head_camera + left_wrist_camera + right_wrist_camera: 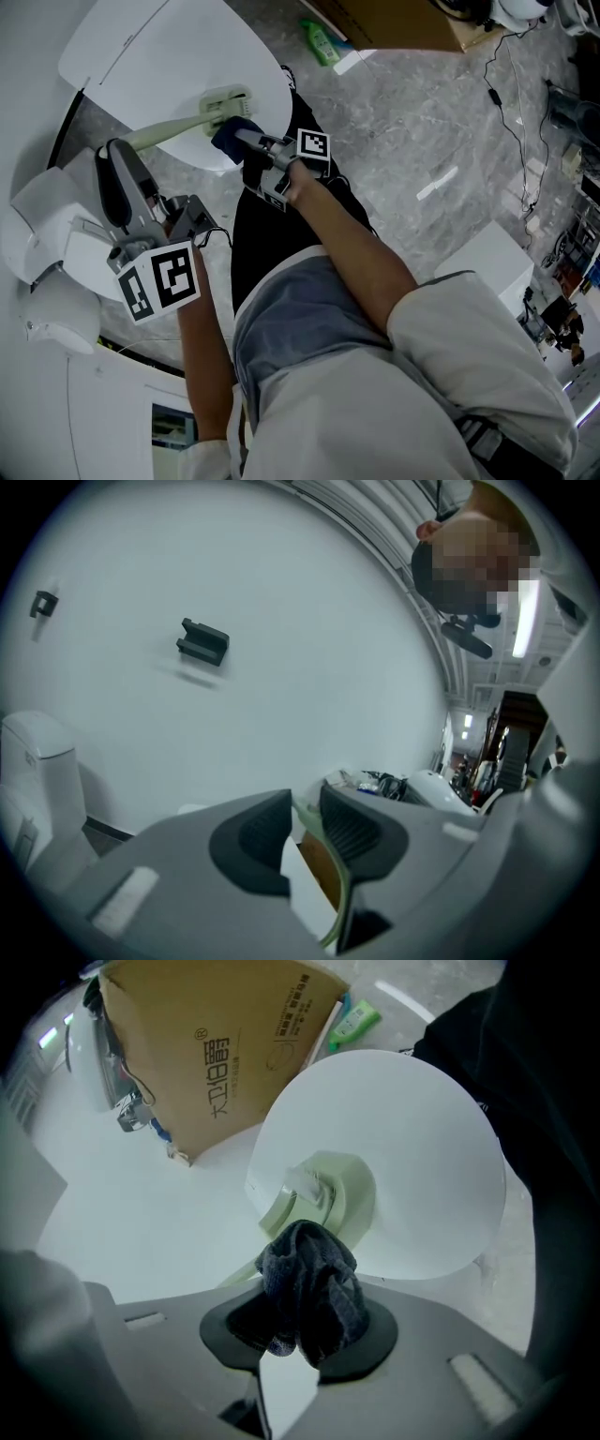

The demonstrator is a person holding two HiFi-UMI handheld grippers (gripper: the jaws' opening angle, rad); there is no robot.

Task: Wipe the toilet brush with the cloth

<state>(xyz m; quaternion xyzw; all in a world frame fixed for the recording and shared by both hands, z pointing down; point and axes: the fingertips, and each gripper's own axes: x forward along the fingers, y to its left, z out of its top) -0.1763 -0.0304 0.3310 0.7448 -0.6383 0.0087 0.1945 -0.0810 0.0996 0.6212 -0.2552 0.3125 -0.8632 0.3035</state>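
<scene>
The cardboard box (202,1058) carries Chinese characters with a small ® mark and a few lines of finer print, too small to read. A green bottle (357,1020) lies at its corner; its label is unreadable.

The left hand-held gripper (305,810) is closed on the thin pale-green handle of the toilet brush (167,131). The brush reaches across to its head over the white toilet lid (159,52).

The right hand-held gripper (302,1320) is clamped on the dark blue cloth (310,1283), which is pressed against the brush just behind its head.

Grey floor (412,131) lies open to the right; the toilet and a white wall (281,621) close in the left.
</scene>
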